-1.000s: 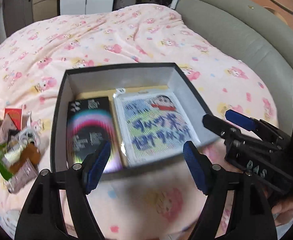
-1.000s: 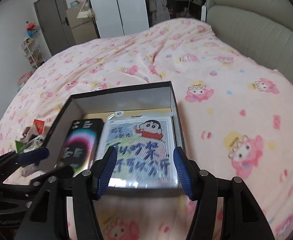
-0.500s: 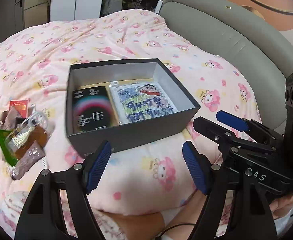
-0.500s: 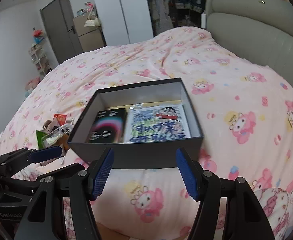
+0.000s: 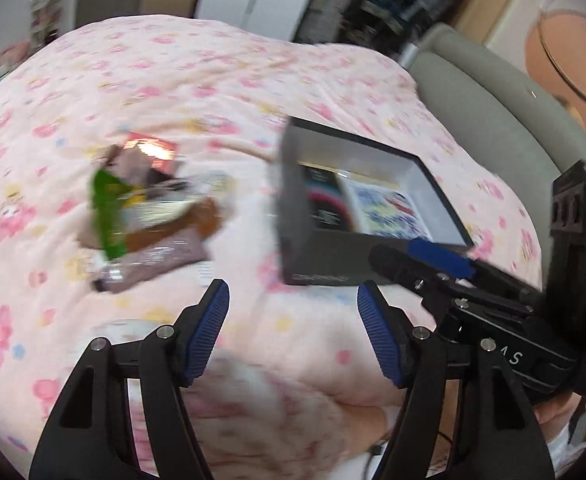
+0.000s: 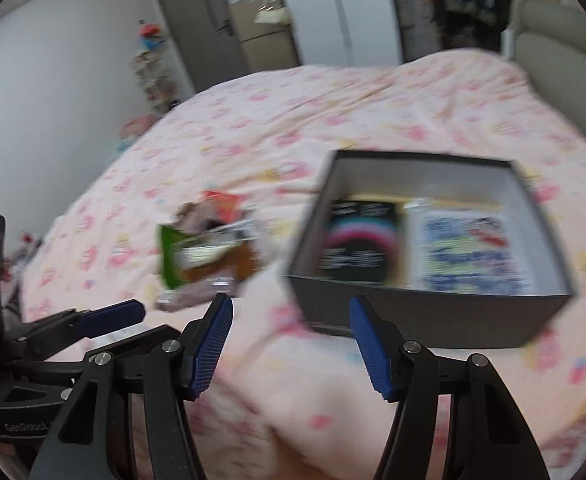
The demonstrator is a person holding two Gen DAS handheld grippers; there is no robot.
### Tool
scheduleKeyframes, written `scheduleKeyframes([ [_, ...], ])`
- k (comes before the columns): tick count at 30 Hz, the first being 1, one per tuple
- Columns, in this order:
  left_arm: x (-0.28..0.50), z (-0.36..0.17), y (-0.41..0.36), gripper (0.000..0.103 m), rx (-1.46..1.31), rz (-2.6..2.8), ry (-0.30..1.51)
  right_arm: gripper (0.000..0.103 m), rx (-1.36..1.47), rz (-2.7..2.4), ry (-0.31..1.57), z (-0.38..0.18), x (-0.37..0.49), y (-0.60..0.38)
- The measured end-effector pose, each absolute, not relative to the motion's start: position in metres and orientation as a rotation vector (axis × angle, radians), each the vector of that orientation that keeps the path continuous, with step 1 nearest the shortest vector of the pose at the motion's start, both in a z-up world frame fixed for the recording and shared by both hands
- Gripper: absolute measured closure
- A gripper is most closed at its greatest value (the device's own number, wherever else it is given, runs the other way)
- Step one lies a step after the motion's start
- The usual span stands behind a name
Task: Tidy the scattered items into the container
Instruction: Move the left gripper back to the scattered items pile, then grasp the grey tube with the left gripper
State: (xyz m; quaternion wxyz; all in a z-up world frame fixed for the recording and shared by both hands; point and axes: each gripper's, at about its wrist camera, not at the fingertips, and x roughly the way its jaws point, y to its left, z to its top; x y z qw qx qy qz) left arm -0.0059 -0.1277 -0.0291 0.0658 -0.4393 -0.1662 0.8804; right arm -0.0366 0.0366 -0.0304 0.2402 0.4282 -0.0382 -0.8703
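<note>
Pink patterned bedding (image 5: 221, 80) lies under both my grippers; my left gripper (image 5: 293, 332) and right gripper (image 6: 291, 344) hover spread and hold nothing. Blurred scattered packets (image 6: 209, 252) sit heaped just left of the dark box (image 6: 425, 316), which holds a black pack (image 6: 361, 244) and a printed card (image 6: 473, 256).

One dark box (image 6: 425, 320) on one pink bedspread (image 6: 333, 100). Two flat items inside it: one black card pack (image 6: 359, 244), one blue-lettered cartoon packet (image 6: 473, 256). One pile of loose packets (image 5: 149, 216) beside the box, too blurred to count exactly; at least one green (image 5: 107, 216), one red (image 5: 153, 148), one purple (image 5: 153, 264). Two grippers (image 5: 293, 336) (image 6: 291, 344).
</note>
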Motion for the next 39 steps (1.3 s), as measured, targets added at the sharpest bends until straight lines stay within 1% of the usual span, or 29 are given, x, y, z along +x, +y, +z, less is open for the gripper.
scheduleKeyframes([
  [2,-0.003,-0.035,-0.154,0.037,-1.354,2.682,-0.549,0.044,1.226,-2.284,-0.155,-0.046,-0.045,0.012],
  [4,-0.002,-0.043,-0.178,0.043,-1.383,2.702,-0.596,0.044,1.267,-2.249,-0.155,-0.057,-0.051,-0.005],
  [6,-0.004,-0.053,-0.204,0.043,-1.411,2.730,-0.651,0.044,1.277,-2.241,-0.107,-0.068,-0.057,-0.025],
  [10,-0.016,-0.077,-0.244,0.047,-1.512,2.725,-0.737,0.044,1.313,-2.216,-0.059,-0.085,-0.075,-0.054],
  [15,-0.036,-0.119,-0.279,0.048,-1.651,2.599,-0.813,0.044,1.418,-2.181,-0.009,-0.113,-0.106,-0.082],
  [18,-0.052,-0.145,-0.295,0.048,-1.675,2.452,-0.954,0.043,1.534,-2.204,0.006,-0.133,-0.119,-0.092],
  [21,-0.062,-0.163,-0.302,0.048,-1.750,2.440,-0.955,0.042,1.612,-2.207,0.050,-0.146,-0.120,-0.098],
  [26,-0.063,-0.182,-0.314,0.048,-1.745,2.373,-1.067,0.042,1.605,-2.048,-0.017,-0.152,-0.114,-0.109],
  [29,-0.062,-0.188,-0.316,0.048,-1.728,2.341,-1.126,0.042,1.635,-2.107,-0.014,-0.159,-0.130,-0.110],
  [32,-0.062,-0.197,-0.319,0.043,-1.712,2.286,-1.187,0.040,1.636,-2.095,-0.063,-0.166,-0.147,-0.113],
  [34,-0.064,-0.205,-0.320,0.044,-1.716,2.229,-1.239,0.040,1.651,-2.041,-0.105,-0.175,-0.157,-0.115],
  [35,-0.064,-0.206,-0.320,0.047,-1.713,2.209,-1.257,0.042,1.668,-1.996,-0.140,-0.179,-0.161,-0.115],
  [37,-0.062,-0.200,-0.317,0.050,-1.707,2.213,-1.245,0.053,1.648,-1.978,-0.170,-0.177,-0.159,-0.111],
  [39,-0.058,-0.190,-0.313,0.052,-1.697,2.231,-1.221,0.055,1.603,-2.001,-0.165,-0.167,-0.152,-0.105],
])
